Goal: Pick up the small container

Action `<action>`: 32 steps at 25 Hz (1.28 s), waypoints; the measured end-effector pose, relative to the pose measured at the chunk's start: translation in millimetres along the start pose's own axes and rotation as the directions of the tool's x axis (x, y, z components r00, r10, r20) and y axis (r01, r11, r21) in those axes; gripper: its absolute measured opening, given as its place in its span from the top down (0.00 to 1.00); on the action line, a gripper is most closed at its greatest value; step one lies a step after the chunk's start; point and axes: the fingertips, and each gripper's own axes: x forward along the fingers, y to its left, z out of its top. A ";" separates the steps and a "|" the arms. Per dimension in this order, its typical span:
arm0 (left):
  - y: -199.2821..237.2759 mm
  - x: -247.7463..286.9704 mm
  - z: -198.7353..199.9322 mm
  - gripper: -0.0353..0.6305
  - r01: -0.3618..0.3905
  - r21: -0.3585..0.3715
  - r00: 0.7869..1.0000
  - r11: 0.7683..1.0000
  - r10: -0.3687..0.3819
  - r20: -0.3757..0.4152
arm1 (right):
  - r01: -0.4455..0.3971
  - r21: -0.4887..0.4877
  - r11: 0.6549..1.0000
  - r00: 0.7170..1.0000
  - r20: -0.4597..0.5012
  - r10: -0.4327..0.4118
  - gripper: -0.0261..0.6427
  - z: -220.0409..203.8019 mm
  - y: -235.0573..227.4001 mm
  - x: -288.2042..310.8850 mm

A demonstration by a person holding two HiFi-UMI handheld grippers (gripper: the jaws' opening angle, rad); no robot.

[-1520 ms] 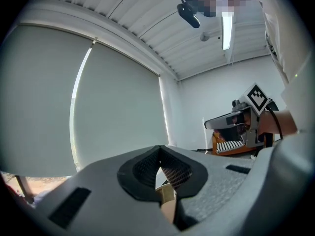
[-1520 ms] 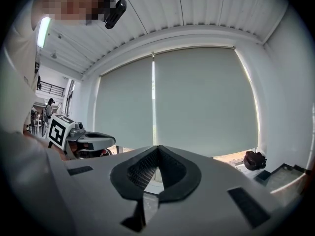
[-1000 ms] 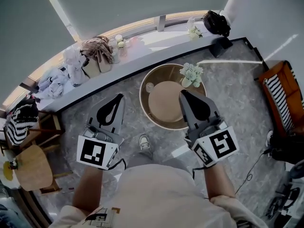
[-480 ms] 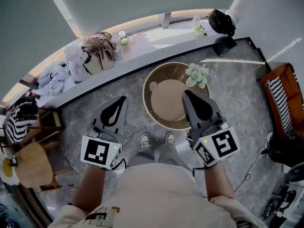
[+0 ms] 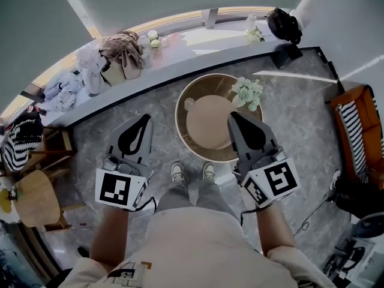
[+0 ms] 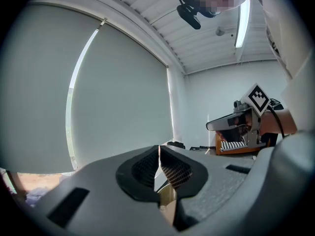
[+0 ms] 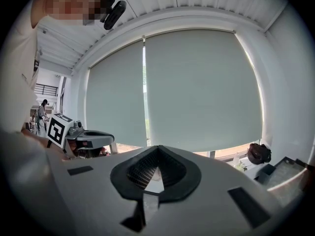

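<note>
A small pale container (image 5: 189, 104) stands on the left part of the round wooden table (image 5: 180, 129), with a vase of white flowers (image 5: 247, 93) at the table's right rim. My left gripper (image 5: 144, 118) is held level to the left of the table, shut, with nothing between its fingers. My right gripper (image 5: 231, 116) hovers over the table's right side, shut and empty too. The left gripper view shows its own shut tips (image 6: 159, 149) and the right gripper (image 6: 212, 127) against a grey blind. The right gripper view shows its own shut tips (image 7: 157, 148) and the left gripper (image 7: 109, 137).
A long window ledge (image 5: 198, 44) runs behind the table with a brown bag (image 5: 123, 59), white cloths (image 5: 90, 71), two small jars (image 5: 153, 38) and a black bag (image 5: 284, 25). A wooden stool (image 5: 35, 204) stands at the left, an orange striped chair (image 5: 360, 125) at the right. The person's feet (image 5: 192, 173) are before the table.
The person has brought both feet together in front of the table. The two grippers stay shut and hold about the same place on either side.
</note>
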 end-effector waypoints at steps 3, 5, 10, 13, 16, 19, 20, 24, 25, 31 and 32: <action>-2.2 7.3 -6.9 0.94 -0.009 0.006 1.000 1.000 0.010 -0.015 | -0.016 0.014 1.000 1.000 -0.006 0.016 0.95 -10.7 -8.9 2.9; -3.3 13.8 -8.9 0.94 -0.014 0.007 1.000 1.000 0.014 -0.016 | -0.026 0.022 0.999 1.000 -0.004 0.027 0.95 -15.1 -15.5 6.7; -2.0 38.8 -13.0 0.94 -0.012 0.029 1.000 1.000 0.013 -0.015 | -0.040 0.031 0.999 0.999 0.019 0.039 0.95 -21.0 -35.7 22.5; 2.5 57.4 -16.0 0.93 -0.008 0.033 1.000 0.999 0.009 -0.007 | -0.044 0.036 0.998 0.998 0.039 0.043 0.95 -23.2 -47.9 36.8; 9.9 74.8 -24.2 0.83 -0.021 0.028 1.000 0.999 0.021 0.001 | -0.061 0.068 0.996 0.996 0.068 0.056 0.90 -30.8 -57.5 52.8; 15.4 94.2 -35.3 0.82 -0.008 0.016 1.000 1.000 0.008 0.005 | -0.085 0.097 0.992 0.994 0.080 0.077 0.68 -45.4 -66.2 71.6; 16.1 101.9 -39.7 0.81 0.002 0.015 1.000 1.000 -0.002 0.004 | -0.088 0.096 0.991 0.994 0.077 0.080 0.64 -51.7 -69.2 78.0; 18.6 134.5 -62.6 0.79 0.034 0.028 0.999 0.999 -0.034 0.000 | -0.092 0.085 0.992 0.995 0.047 0.088 0.62 -83.1 -80.5 103.9; 20.2 142.2 -69.9 0.79 0.038 0.028 0.999 0.999 -0.038 -0.002 | -0.092 0.083 0.992 0.995 0.037 0.089 0.62 -91.7 -82.8 110.8; 25.7 185.7 -126.6 0.76 0.066 0.024 0.997 0.998 -0.065 -0.033 | -0.095 0.065 0.993 0.995 -0.010 0.096 0.62 -139.0 -98.4 150.1; 26.2 191.7 -138.4 0.76 0.071 0.025 0.997 0.997 -0.070 -0.044 | -0.096 0.062 0.993 0.995 -0.018 0.098 0.62 -146.9 -100.5 156.3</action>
